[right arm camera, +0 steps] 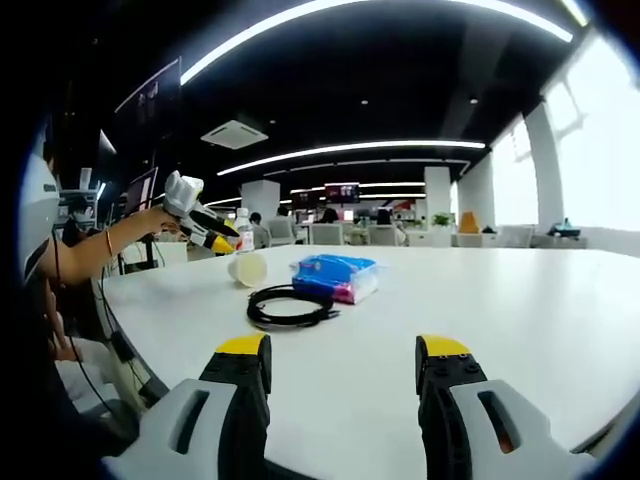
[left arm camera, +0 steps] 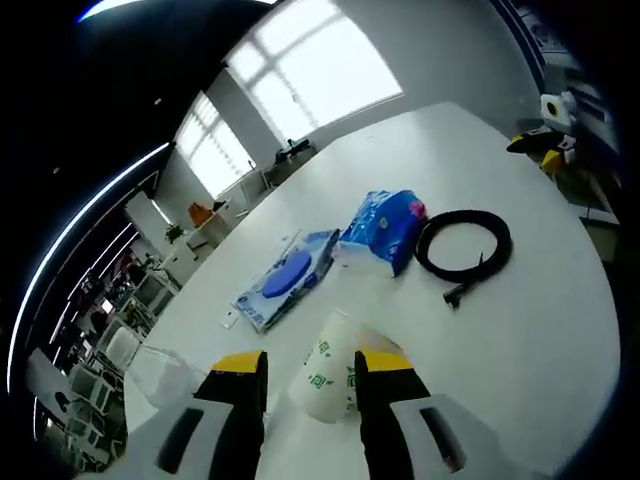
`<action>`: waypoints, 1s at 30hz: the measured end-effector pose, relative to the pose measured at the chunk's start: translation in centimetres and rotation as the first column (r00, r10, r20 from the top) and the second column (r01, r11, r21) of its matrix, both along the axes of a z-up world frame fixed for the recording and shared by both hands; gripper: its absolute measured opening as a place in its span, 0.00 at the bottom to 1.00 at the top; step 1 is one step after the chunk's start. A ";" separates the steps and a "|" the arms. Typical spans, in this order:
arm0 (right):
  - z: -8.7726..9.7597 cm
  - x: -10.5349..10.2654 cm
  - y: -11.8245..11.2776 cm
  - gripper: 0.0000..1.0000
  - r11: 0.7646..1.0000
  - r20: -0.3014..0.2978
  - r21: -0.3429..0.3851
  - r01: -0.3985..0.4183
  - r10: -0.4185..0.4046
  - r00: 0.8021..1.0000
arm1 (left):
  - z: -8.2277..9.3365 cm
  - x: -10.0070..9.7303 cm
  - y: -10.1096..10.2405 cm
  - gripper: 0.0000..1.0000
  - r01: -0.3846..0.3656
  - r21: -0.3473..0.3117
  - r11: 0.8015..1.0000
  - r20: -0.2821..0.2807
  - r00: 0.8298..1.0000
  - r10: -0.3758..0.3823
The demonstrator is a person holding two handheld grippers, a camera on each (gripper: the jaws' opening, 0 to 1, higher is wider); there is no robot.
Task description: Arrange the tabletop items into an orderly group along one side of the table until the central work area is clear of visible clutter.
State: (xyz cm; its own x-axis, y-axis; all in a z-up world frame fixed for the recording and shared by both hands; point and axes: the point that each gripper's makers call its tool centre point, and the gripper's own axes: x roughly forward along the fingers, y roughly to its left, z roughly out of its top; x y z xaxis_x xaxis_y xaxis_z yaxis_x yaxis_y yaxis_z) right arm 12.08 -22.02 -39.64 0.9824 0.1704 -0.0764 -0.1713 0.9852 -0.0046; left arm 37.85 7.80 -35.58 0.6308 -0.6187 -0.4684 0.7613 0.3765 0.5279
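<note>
White paper cup lay on its side on the bench, between the yellow tips of the left tongs, whose jaws stood apart and had not clenched it. Its long axis ran roughly along the jaws. Beyond it, towards the far edge, lay a blue pack, a cable and a flat packet. Right tongs hung released, well apart from the cup.

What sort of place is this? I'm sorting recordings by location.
Probably an open-plan office or lab: a large white table, rows of desks and chairs, strip ceiling lights and big windows.
</note>
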 end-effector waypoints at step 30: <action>-0.3 -0.1 -0.8 0.57 0.999 -0.007 0.016 0.028 -0.028 1.000 | -3.6 -0.7 -0.8 0.48 0.134 0.200 0.971 -0.126 0.986 -0.110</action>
State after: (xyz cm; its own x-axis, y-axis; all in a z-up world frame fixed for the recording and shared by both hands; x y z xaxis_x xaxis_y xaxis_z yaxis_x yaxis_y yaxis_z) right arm 11.96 -22.78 -39.97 0.9863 0.1439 -0.0806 -0.1434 0.9896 0.0120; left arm 37.11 7.00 -39.14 0.4922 -0.5698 -0.6581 0.8539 0.1691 0.4923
